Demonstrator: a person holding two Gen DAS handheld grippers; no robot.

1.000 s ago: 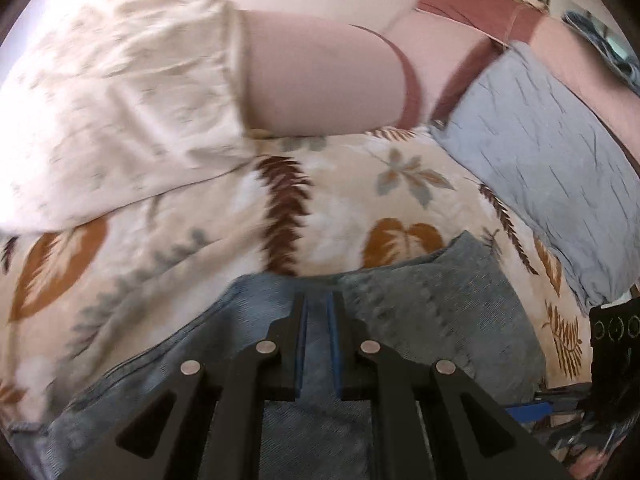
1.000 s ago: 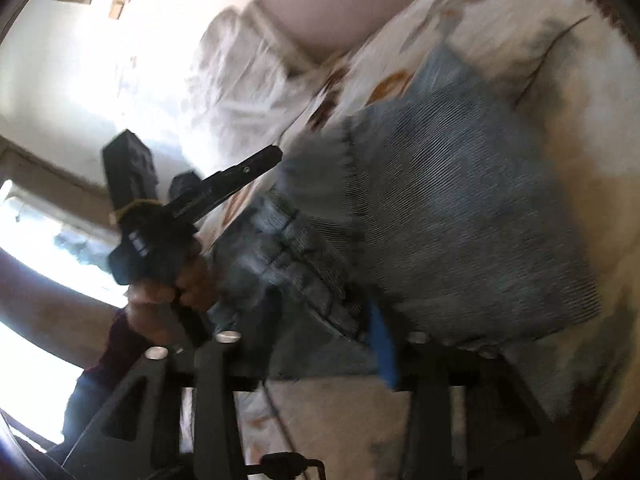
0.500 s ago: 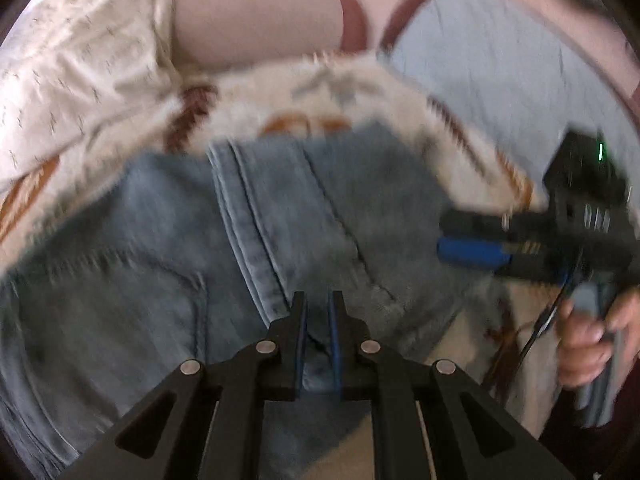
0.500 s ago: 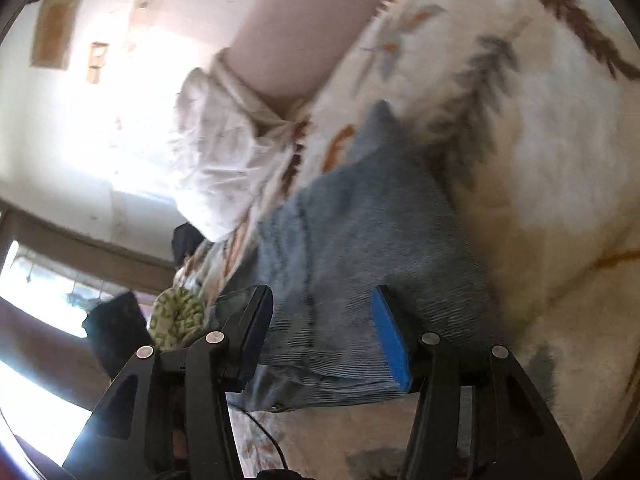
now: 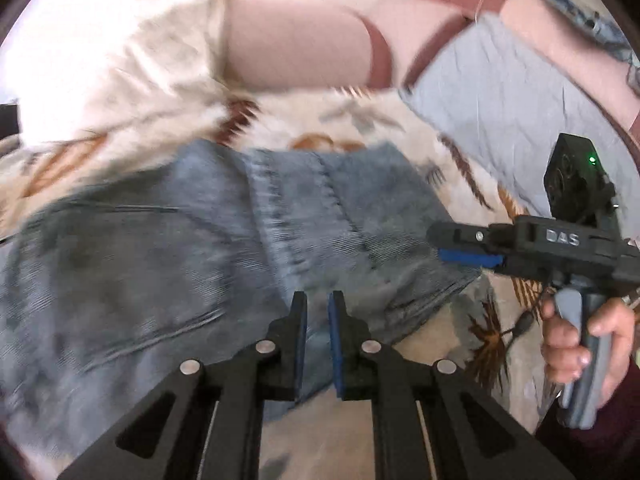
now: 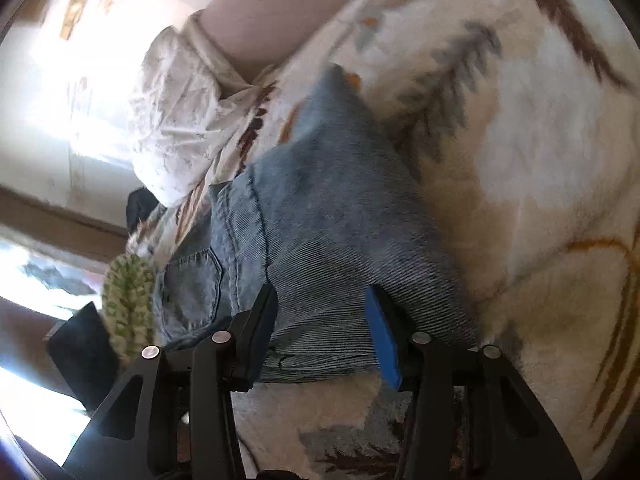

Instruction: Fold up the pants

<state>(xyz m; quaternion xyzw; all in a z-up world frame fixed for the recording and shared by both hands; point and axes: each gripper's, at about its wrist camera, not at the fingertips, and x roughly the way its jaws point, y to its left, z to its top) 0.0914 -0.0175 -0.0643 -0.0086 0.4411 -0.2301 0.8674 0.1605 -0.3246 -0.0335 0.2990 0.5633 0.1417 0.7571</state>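
Observation:
Blue jeans (image 5: 200, 248) lie folded on a leaf-patterned blanket (image 5: 380, 120). My left gripper (image 5: 317, 320) is shut on a fold of denim at the near edge of the jeans. In the left wrist view my right gripper (image 5: 436, 246) comes in from the right, held by a hand (image 5: 580, 340), its tips over the right edge of the jeans. In the right wrist view the right gripper (image 6: 320, 296) has its jaws apart over the folded edge of the jeans (image 6: 320, 208). Its pads do not press the cloth.
A white crumpled pillow (image 5: 120, 60) and a pink cushion (image 5: 296, 52) lie beyond the jeans. A grey-blue cloth (image 5: 500, 112) lies at the far right. A green-and-white knitted thing (image 6: 128, 300) sits at the blanket's (image 6: 540, 160) left edge.
My left gripper has pulled back with the denim, so more of the jeans shows beyond it. The right gripper has come into its view. The left gripper has left the right wrist view.

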